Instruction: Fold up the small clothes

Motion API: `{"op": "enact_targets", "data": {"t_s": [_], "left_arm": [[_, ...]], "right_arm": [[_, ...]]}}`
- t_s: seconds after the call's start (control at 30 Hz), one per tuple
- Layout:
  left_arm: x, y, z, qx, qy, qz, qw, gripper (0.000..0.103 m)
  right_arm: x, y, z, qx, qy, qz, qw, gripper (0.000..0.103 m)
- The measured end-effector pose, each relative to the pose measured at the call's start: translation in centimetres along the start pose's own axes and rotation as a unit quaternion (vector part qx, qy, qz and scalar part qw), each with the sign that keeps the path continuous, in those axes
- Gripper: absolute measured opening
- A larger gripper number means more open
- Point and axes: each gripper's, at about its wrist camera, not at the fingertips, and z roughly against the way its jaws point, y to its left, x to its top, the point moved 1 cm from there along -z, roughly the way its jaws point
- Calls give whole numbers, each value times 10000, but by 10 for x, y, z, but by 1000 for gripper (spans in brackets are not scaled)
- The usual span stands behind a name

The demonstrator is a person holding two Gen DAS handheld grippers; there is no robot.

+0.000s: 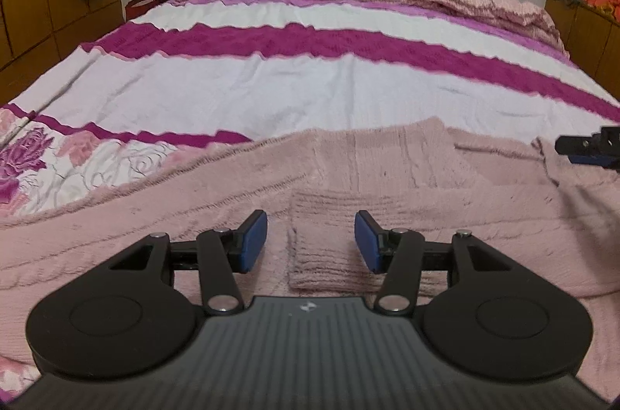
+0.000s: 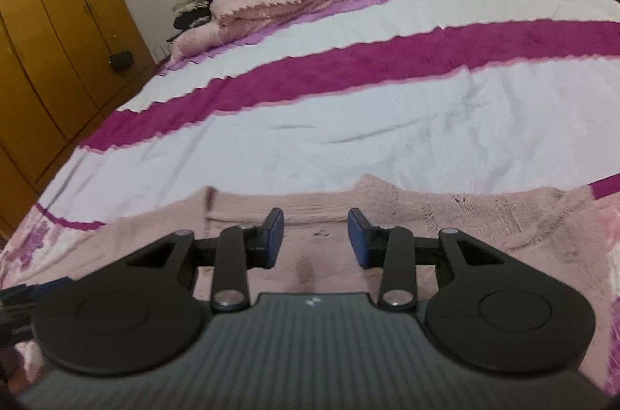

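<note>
Two claws hover parted and empty over a pink sweater (image 1: pixel 387 177) on the bed (image 1: pixel 310 80): left claw (image 1: pixel 311 241) above its folded cuff (image 1: pixel 325 239), right claw (image 2: pixel 316 239) at three o'clock.

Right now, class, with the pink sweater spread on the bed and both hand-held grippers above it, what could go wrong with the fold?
1. The left hand-held gripper stands open over the ribbed cuff; closing deep might pinch the layer beneath too.
2. The right hand-held gripper is open and holds nothing, so the pink sweater could stay rumpled.
3. The knit may drag the striped bedspread along.
</note>
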Motion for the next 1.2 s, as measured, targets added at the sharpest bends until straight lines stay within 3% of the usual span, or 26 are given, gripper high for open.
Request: {"op": "enact_targets", "data": {"t_s": [0.2, 0.7, 1.2], "left_arm": [[4, 3, 36, -80, -129, 75, 9999, 58], [-9, 28, 114, 234, -118, 145, 9996, 63], [-44, 99, 127, 1001, 192, 477, 9936, 64]], "right_arm": [[-12, 15, 45, 314, -41, -113, 9994, 57], [-53, 36, 118, 318, 215, -252, 9989, 57], [-101, 26, 152, 72, 341, -499, 9981, 57]]}}
